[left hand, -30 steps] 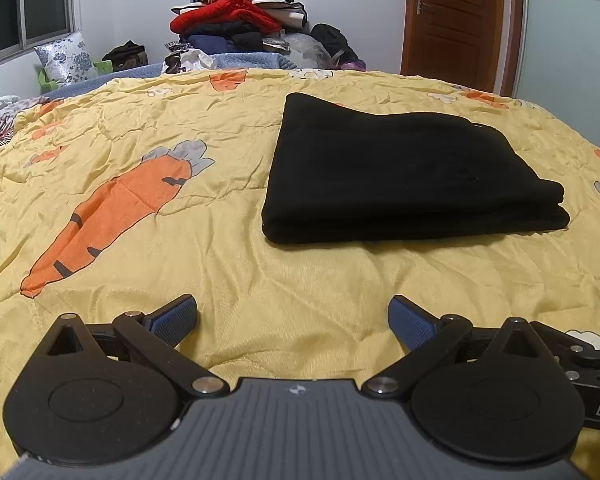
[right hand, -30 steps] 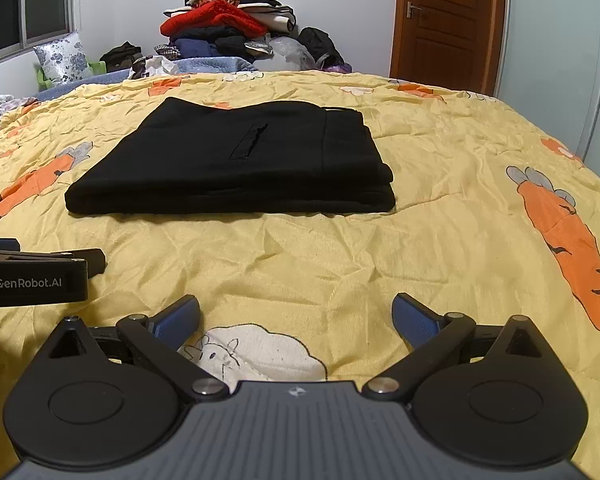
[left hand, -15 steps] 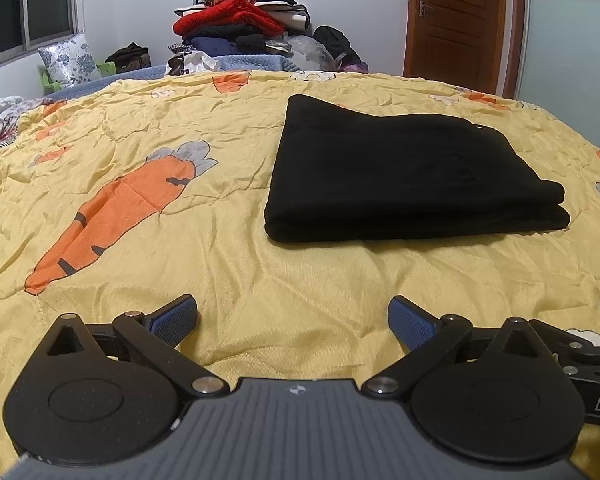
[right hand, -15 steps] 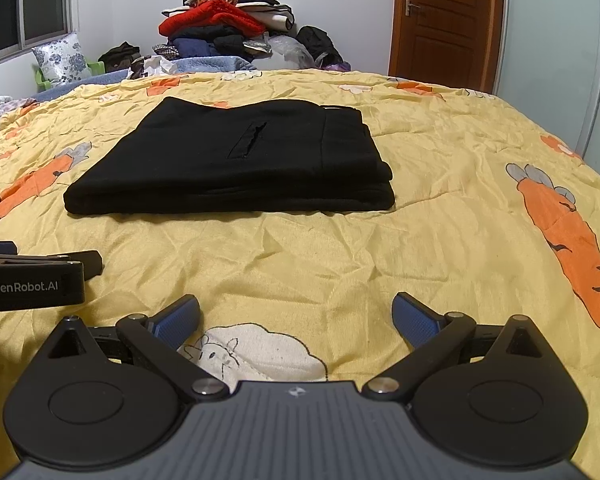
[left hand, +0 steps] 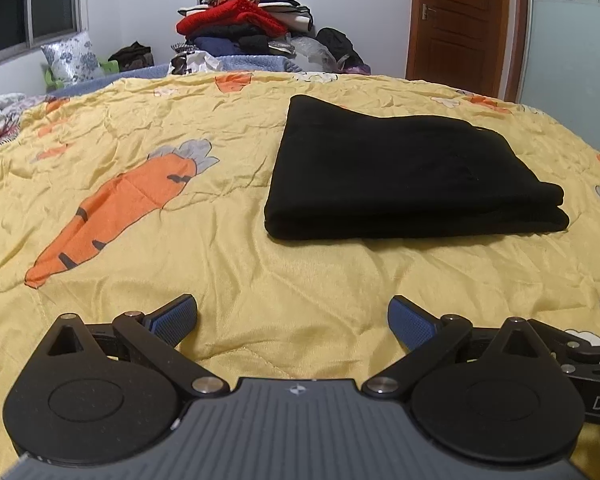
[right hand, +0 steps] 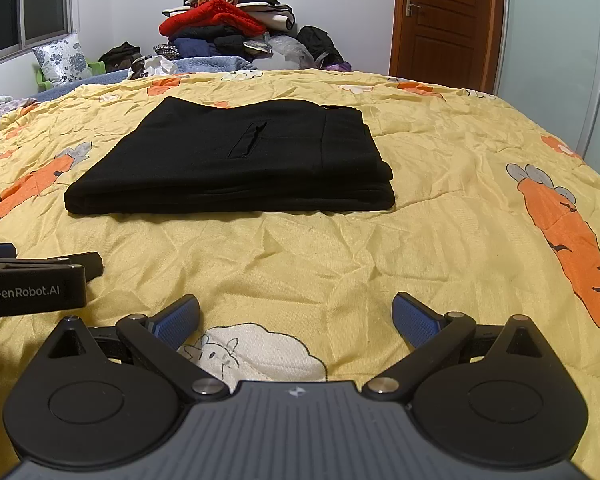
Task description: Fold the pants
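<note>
Black pants [right hand: 236,164] lie folded flat mid-bed, bare yellow bedspread [right hand: 440,216] bordering every edge; left hand-held gripper [left hand: 292,316] and right hand-held gripper [right hand: 296,316] spread wide, empty, near the pants' front fold.

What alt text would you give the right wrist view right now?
Black pants lie folded in a flat rectangle on a yellow carrot-print bedspread. The right gripper sits short of them with its jaws open and empty; the left gripper shows at the left edge.
</note>
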